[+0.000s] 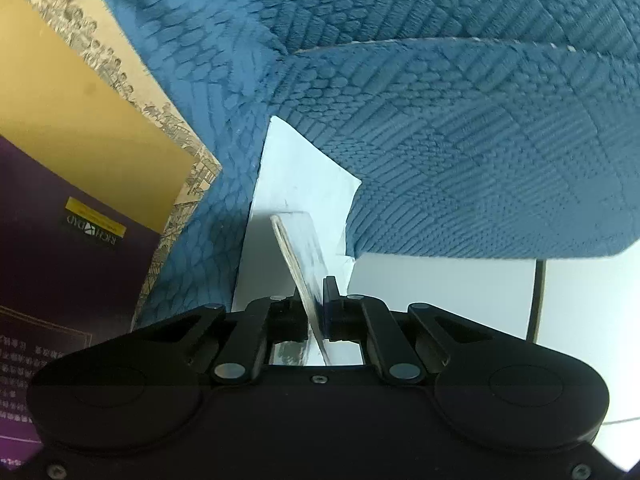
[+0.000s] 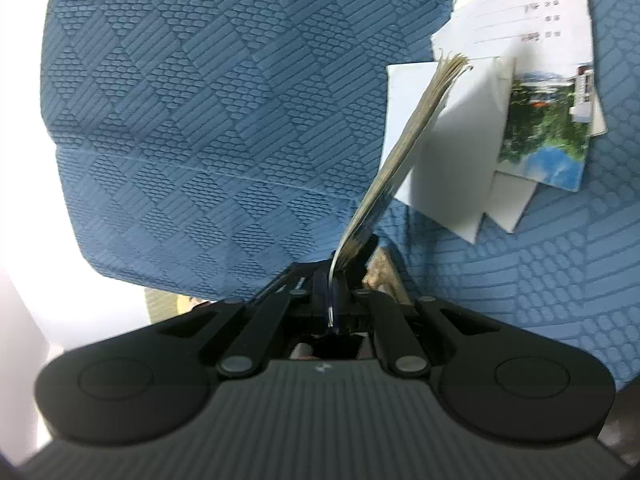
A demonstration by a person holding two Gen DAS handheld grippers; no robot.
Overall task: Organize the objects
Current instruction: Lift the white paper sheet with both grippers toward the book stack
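In the left wrist view, at nine o'clock, a purple and gold paperback book lies flat on the blue quilted sofa cushion, on top of a tan booklet with a printed ink-drawing border; these two read as a pile already begun. At the middle, a white sheet of paper is tucked into the gap between seat and cushion. The left gripper has its jaws nearly together, pinching the lower edge of a thin white-faced booklet that stands on edge and leans toward eleven o'clock, held clear of the fabric

In the right wrist view, the sofa's blue patterned backrest fills nine to twelve o'clock. The right gripper is clamped tight on the spine end of a floppy thin magazine with yellowed page edges, which rises toward one o'clock, its free end fanning open. Beyond it, at one to two o'clock, loose white sheets lie overlapping and askew with a printed form and a glossy landscape photo card on top

As I judge it, sorting is partway: one pile started, two items in hand and unplaced, and the scattered papers at the far right still to be squared up
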